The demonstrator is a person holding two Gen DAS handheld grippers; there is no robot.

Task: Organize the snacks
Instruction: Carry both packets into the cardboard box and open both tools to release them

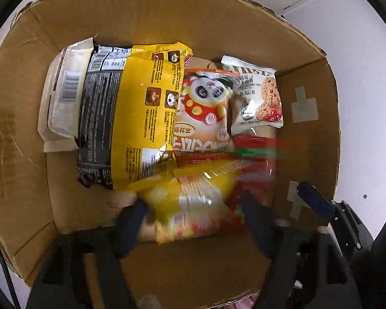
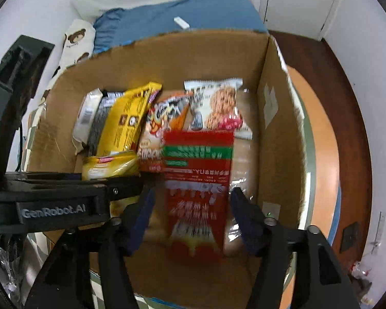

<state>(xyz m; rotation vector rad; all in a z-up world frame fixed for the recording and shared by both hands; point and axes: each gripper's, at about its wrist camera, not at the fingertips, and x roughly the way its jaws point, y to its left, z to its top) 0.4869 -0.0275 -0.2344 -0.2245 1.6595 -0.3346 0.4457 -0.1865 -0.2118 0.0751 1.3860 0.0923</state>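
Note:
An open cardboard box (image 1: 167, 20) holds several snack packs: a white one (image 1: 61, 97), a black one (image 1: 97, 118), a large yellow bag (image 1: 146, 108), an orange panda bag (image 1: 205, 108) and an oat cookie pack (image 1: 260, 97). My left gripper (image 1: 193, 221) points down into the box, open, with a blurred small yellow packet (image 1: 193, 206) between its fingers, loose. My right gripper (image 2: 190, 213) is beside it, open, and a blurred red and green packet (image 2: 198, 180) lies between its fingers with a gap on the left side. The box (image 2: 278, 128) wall stands just right of it.
The box sits on a checkered cloth (image 2: 95, 283). Behind it lies a blue cushion (image 2: 167, 15) and a bear-print fabric (image 2: 74, 41). A round orange tabletop (image 2: 321, 141) shows to the right. The left gripper's body (image 2: 64, 195) crosses the right wrist view.

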